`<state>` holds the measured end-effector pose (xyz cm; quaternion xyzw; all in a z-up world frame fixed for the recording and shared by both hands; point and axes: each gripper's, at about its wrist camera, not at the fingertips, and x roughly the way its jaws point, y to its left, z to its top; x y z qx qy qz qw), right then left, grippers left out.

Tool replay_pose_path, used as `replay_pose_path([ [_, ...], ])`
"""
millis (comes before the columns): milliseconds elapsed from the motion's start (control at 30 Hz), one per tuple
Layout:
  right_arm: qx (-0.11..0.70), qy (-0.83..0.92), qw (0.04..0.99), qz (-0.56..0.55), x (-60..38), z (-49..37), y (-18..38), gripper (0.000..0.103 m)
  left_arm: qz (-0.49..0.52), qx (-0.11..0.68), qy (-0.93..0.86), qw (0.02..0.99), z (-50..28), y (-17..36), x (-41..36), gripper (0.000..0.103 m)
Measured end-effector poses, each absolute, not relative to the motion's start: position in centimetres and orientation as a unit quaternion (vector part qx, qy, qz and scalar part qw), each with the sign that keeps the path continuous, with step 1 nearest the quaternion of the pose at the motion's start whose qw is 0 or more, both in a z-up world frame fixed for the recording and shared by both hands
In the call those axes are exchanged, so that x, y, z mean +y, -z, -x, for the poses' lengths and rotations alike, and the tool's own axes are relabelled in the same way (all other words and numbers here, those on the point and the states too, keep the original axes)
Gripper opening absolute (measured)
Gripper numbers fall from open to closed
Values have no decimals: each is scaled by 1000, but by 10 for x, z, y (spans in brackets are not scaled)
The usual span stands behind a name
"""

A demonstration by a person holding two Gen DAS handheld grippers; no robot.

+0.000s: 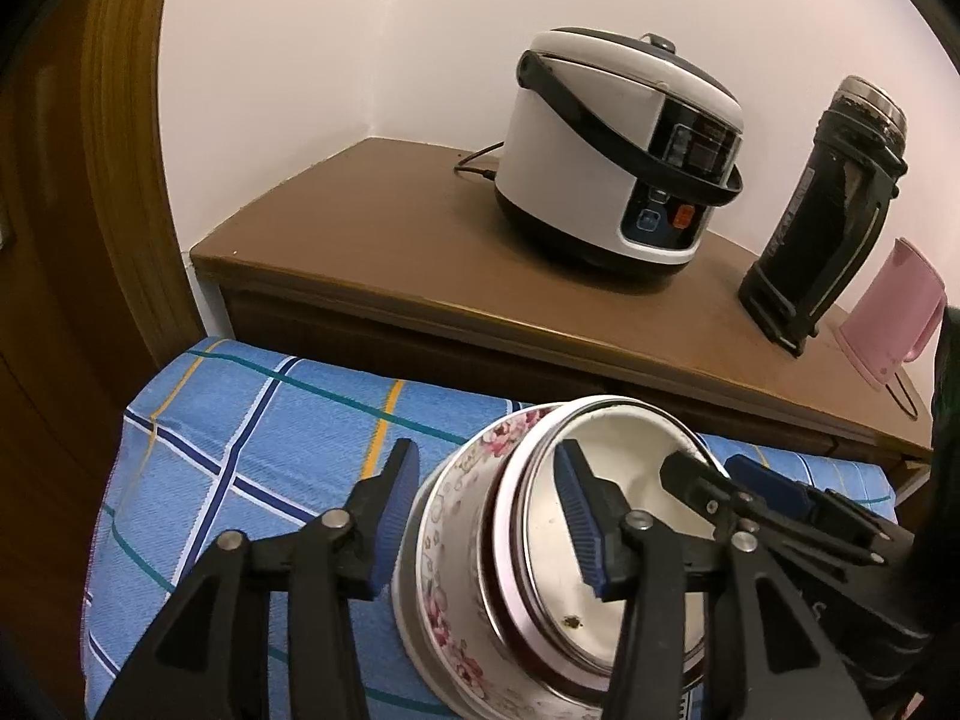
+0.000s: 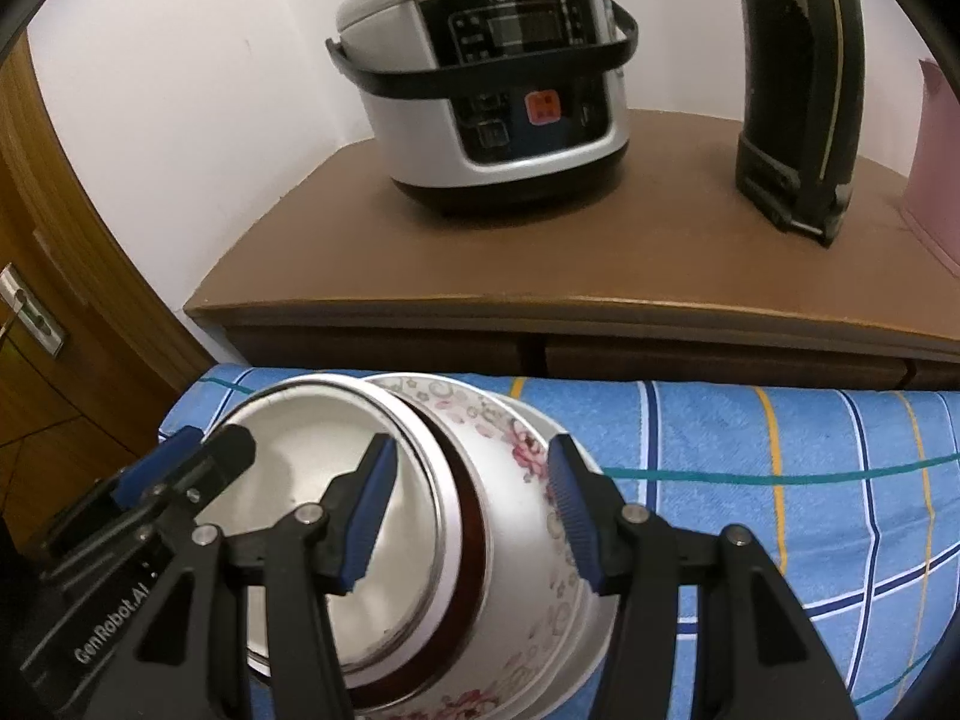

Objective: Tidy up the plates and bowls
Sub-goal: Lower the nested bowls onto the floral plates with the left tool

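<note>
bowl stack: floral bowl with smaller bowls nested inside, tipped on the blue plaid cloth
left gripper: jaws wide open, straddling the stack's left wall
right gripper: also spread open, straddling its right wall
behind: rice cooker, black thermos, pink kettle on brown cabinet

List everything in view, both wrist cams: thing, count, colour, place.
floral bowl: 1, white with pink flowers, outermost of the nested stack on the cloth
inner bowls: count unclear, white, one dark red rim showing, nested inside
checked cloth: 1, blue, under the stack
cabinet: 1, brown wood, behind the cloth
rice cooker: 1, white and black, on cabinet
flask: 1, black, right of cooker
kettle: 1, pink, far right
door: 1, brown, left
left gripper: open, straddling the stack's left wall
right gripper: open, straddling its right wall
</note>
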<state>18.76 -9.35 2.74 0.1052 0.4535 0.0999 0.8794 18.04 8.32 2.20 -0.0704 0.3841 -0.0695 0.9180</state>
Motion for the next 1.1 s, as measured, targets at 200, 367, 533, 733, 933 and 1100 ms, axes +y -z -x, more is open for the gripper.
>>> replay_pose_path([
  [200,463,-96,877,-87,-94,-183,-21,53,71,351,64,931,-171,-39,90,50],
  [367,454,-101,880,-97,-98,-175,-26,53,56,338,38,939,-188,-47,93,50],
  [533,442,-97,886,-97,-99,-172,-31,53,30,353,32,935,-204,-37,86,50],
  [733,449,-99,882,-100,-99,-173,-25,53,27,373,19,927,-213,-19,88,50],
  [933,448,-98,883,-102,-102,-170,-26,53,23,372,13,928,-213,-15,86,50],
  [1100,449,-95,882,-105,-106,-164,-25,53,26,378,15,925,-211,-10,85,50],
])
